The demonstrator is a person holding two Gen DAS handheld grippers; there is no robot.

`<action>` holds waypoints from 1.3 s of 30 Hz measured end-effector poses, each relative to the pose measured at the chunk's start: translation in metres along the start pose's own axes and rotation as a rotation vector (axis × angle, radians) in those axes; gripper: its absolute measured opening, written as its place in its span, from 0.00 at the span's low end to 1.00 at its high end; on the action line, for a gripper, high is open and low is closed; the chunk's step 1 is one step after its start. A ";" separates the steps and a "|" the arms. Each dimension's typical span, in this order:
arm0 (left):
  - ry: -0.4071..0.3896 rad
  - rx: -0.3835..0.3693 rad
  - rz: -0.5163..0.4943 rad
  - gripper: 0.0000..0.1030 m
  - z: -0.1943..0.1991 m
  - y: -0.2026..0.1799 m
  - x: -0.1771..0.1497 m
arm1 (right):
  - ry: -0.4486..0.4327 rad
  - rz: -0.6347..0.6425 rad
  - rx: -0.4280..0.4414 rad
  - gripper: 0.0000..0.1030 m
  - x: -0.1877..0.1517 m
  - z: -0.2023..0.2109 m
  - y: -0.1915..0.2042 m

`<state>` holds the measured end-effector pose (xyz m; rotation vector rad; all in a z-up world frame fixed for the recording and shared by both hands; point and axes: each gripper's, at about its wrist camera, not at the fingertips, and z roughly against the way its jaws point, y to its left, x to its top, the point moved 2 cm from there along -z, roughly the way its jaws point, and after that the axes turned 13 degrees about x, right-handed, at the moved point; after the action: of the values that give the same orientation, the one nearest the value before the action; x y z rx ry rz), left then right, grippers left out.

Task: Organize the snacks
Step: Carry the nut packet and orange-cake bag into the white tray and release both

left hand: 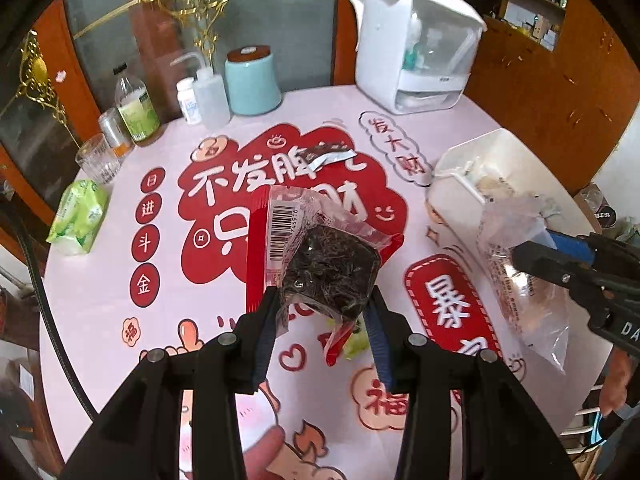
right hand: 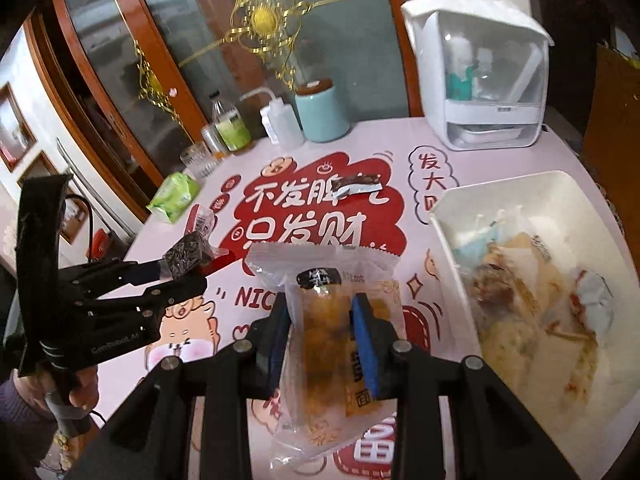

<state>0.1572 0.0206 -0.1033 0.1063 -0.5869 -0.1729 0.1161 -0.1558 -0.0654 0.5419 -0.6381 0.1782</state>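
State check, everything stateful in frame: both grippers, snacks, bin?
left gripper: shut on dark seaweed snack, held above table
right gripper: shut on clear-wrapped pastry
white bin: open, holds several snacks
dark snack packet: lying flat on table
glass tumbler: upright

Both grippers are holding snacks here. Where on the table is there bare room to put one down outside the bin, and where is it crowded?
Free: the middle of the table, between the green pack, the dark packet and the white bin. Crowded: the far edge, lined with a glass, bottles, a teal jar and a white appliance; the bin already holds several packets.
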 end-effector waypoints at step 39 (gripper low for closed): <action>-0.119 -0.192 -0.196 0.39 0.007 -0.291 0.098 | -0.214 -0.312 -0.362 0.31 -0.027 0.136 -0.183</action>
<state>0.1952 -0.2841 -0.0874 -0.0328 -0.6752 -0.4273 0.0829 -0.3834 -0.0682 0.3048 -0.7639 -0.2890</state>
